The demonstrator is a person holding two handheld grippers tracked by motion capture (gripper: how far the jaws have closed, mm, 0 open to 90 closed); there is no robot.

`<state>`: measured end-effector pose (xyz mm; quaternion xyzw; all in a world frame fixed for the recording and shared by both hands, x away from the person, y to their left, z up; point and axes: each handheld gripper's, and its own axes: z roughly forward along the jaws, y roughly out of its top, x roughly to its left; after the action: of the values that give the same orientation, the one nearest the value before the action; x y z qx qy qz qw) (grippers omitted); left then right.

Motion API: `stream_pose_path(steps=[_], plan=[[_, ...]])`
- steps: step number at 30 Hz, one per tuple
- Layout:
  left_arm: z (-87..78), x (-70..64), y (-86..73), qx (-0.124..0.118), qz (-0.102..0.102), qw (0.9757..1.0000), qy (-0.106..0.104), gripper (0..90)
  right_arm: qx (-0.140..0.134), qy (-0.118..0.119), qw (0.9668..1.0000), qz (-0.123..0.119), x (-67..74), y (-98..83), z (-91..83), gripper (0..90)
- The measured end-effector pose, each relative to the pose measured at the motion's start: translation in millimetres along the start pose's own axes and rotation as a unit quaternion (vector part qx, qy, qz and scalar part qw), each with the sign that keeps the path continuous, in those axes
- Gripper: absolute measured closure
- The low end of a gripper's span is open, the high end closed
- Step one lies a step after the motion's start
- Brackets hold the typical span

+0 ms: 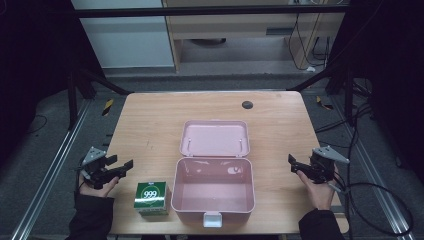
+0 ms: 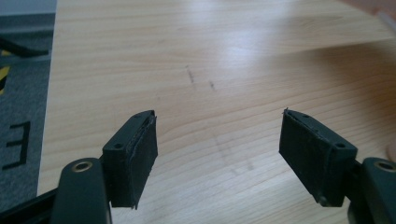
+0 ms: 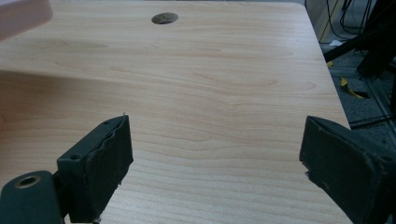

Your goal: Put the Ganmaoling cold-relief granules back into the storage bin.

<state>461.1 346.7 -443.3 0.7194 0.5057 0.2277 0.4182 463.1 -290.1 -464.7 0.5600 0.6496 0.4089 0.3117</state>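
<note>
Green carton [image 1: 152, 198] print too small.

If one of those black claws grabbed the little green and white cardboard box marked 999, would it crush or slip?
The little green and white cardboard box looks like thin printed card, so a hard squeeze would probably dent it. Its flat sides should give the pads a fair hold, and its squat shape resting flat on the wooden table suggests it would slide rather than tip when pushed. It is likely light.

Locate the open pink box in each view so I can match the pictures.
High view: pink box, lid open, centre front of the table.
Left gripper view: blurred pink strip at the top right corner, apparently its edge.
Right gripper view: pink corner at the top left.
Shared landmark: the wooden table; its round hole sits top centre in the right gripper view.
</note>
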Motion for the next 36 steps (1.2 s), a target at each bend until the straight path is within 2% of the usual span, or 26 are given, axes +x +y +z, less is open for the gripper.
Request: stream_pose_path(steps=[2, 3, 7, 8, 12, 17, 20, 21, 22, 28, 34, 36], plan=[[-1.9, -4.5, 3.4, -0.005, 0.007, 0.9999, -0.007, 27.2, -0.002, -0.001, 1.0, -0.005, 1.2, 0.8, -1.0, 9.7], [-2.5, -6.4, 4.8, -0.006, 0.011, 0.9999, -0.011, 27.2, -0.004, -0.007, 0.9998, -0.019, 2.8, 2.3, -2.9, 9.8], [-2.3, -12.8, 8.0, -0.009, 0.02, 0.9995, -0.024, 27.2, -0.006, -0.005, 0.9996, -0.028, 4.7, 4.7, -4.4, 9.8], [-0.8, -13.8, 10.0, -0.008, 0.023, 0.9993, -0.028, 27.7, -0.008, -0.005, 0.9993, -0.038, 5.6, 6.7, -5.1, 9.9], [-1.2, -13.7, 13.8, -0.005, 0.027, 0.9991, -0.033, 28.2, -0.008, 0.003, 0.9994, -0.033, 6.5, 9.0, -5.7, 10.0], [-5.3, -12.0, 20.6, 0.001, 0.037, 0.9978, -0.056, 28.5, -0.004, 0.008, 0.9992, -0.039, 9.1, 11.1, -6.4, 10.0], [-7.2, -11.2, 23.9, 0.009, 0.052, 0.9965, -0.064, 29.2, -0.002, 0.009, 0.9989, -0.046, 10.2, 11.5, -6.0, 9.6], [-9.2, -11.5, 26.8, 0.017, 0.064, 0.9953, -0.071, 29.4, 0.0, 0.011, 0.9986, -0.052, 11.2, 11.5, -5.5, 9.5], [-9.2, -11.5, 26.8, 0.017, 0.064, 0.9953, -0.071, 29.5, 0.003, 0.013, 0.9985, -0.052, 11.7, 11.6, -5.2, 9.4], [-19.1, -14.0, 39.0, 0.041, 0.097, 0.9885, -0.108, 30.2, 0.014, 0.019, 0.9978, -0.063, 13.4, 10.8, -3.2, 9.3], [-26.7, -18.8, 48.3, 0.069, 0.138, 0.9788, -0.134, 29.8, 0.016, 0.021, 0.9975, -0.065, 13.0, 11.2, -3.6, 9.2], [-27.8, -21.3, 49.5, 0.077, 0.152, 0.9743, -0.148, 28.3, 0.019, 0.02, 0.9974, -0.067, 12.9, 11.2, -3.4, 9.0]])
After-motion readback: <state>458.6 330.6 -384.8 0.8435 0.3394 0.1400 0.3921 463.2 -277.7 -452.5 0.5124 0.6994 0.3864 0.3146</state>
